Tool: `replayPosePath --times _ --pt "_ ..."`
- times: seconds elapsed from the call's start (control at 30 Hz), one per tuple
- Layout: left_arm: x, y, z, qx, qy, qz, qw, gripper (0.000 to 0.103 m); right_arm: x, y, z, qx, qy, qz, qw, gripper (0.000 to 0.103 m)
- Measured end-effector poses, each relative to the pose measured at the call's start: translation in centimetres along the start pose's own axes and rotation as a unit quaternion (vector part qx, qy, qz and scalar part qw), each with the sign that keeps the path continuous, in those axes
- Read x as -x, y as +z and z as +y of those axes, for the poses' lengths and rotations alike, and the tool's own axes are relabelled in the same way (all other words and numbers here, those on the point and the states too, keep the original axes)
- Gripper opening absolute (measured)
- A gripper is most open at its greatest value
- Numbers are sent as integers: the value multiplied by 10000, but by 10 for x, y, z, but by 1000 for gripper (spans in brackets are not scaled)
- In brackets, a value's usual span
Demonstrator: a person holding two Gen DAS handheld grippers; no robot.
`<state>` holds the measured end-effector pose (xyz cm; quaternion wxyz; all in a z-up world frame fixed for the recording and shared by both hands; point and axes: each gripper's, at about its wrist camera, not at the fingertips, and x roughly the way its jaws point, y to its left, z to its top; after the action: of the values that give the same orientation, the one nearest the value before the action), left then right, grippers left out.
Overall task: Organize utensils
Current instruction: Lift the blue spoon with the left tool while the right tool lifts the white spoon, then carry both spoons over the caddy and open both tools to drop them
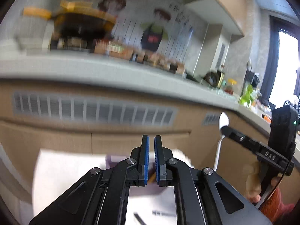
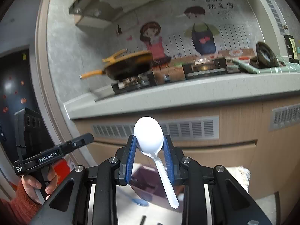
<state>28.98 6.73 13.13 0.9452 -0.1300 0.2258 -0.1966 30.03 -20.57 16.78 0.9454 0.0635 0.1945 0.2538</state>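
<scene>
My right gripper (image 2: 149, 137) is shut on the bowl of a white plastic spoon (image 2: 148, 133), whose handle hangs down and to the right between the blue pads. The left wrist view shows that same spoon (image 1: 223, 121) upright in the right gripper (image 1: 225, 129) at the right edge. My left gripper (image 1: 151, 140) has its blue pads almost together; a thin orange sliver shows low between them, and I cannot tell what it is. From the right wrist view the left gripper (image 2: 89, 137) appears at the left, held by a hand in a red sleeve.
Below lies a white table (image 2: 266, 200) with a purple tray (image 2: 146, 183), a blue spoon (image 2: 139, 201) and dark utensils (image 1: 159, 212). Ahead runs a grey kitchen counter (image 2: 168, 95) with a black wok (image 2: 129, 67) on a stove, above brown cabinets with vent grilles (image 1: 93, 110).
</scene>
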Motion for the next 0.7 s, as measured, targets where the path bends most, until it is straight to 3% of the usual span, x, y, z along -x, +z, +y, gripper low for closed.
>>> replayPosePath --times 0.1,0.2,0.23,0.37,0.47,0.57,0.63,0.7 --pt "-15 -36 25 280 261 411 9984 8 -7 -21 0 124 -119 257 9995 27" --pt "-36 -76 52 425 556 1046 9921 19 -12 -49 -1 161 -86 623 9979 27" --pt "-43 -86 59 444 547 1272 9894 25 -12 -56 -2 168 -86 712 9973 27" --pt "-81 -119 103 411 355 2117 9758 33 -14 -95 -5 88 -139 1179 9929 27" --pt "-92 -131 136 868 503 2204 9702 35 -15 -118 -14 -92 -242 1444 9892 26" --pt "-88 -144 152 1537 21 2327 9603 36 -13 -136 -25 -264 -368 1627 9856 27" --pt "-86 -153 141 1356 -135 2463 9596 42 -14 -145 -31 -333 -448 1721 9835 27" --pt "-84 -160 117 717 -106 2551 9642 45 -16 -150 -36 -382 -468 1805 9817 27"
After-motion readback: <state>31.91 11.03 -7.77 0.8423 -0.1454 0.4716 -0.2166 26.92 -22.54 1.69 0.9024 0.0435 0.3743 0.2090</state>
